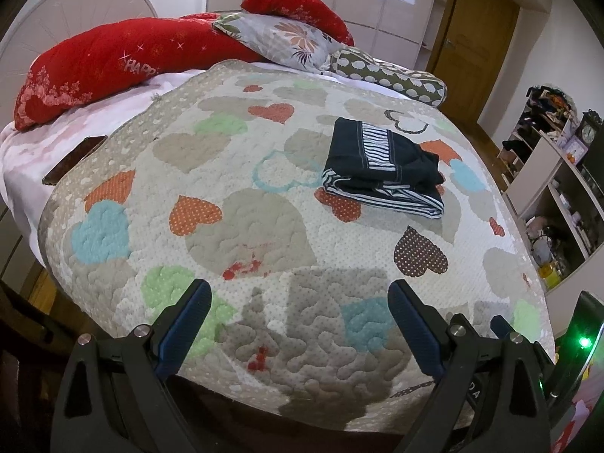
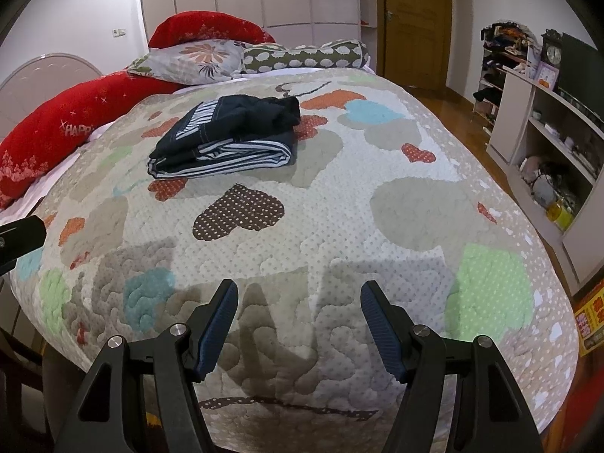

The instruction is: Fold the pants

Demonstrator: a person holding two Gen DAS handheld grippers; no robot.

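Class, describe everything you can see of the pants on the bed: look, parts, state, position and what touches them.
The pants are dark navy cloth with light topstitching and black-and-white striped panels. They lie folded into a compact, roughly rectangular stack of several layers, with a looser, bunched part on top toward the far side. They rest flat on the heart-patterned quilt, well short of the pillows. Only the quilt touches them; both sets of tongs are open, empty and away from them, near the bed's close edge.

Red pillow (image 1: pixel 105 60) is showing "HAPP" in pale letters, rest cut off. Left gripper body is showing "DA". Yellow poster (image 2: pixel 590 324) print is staying unreadable.
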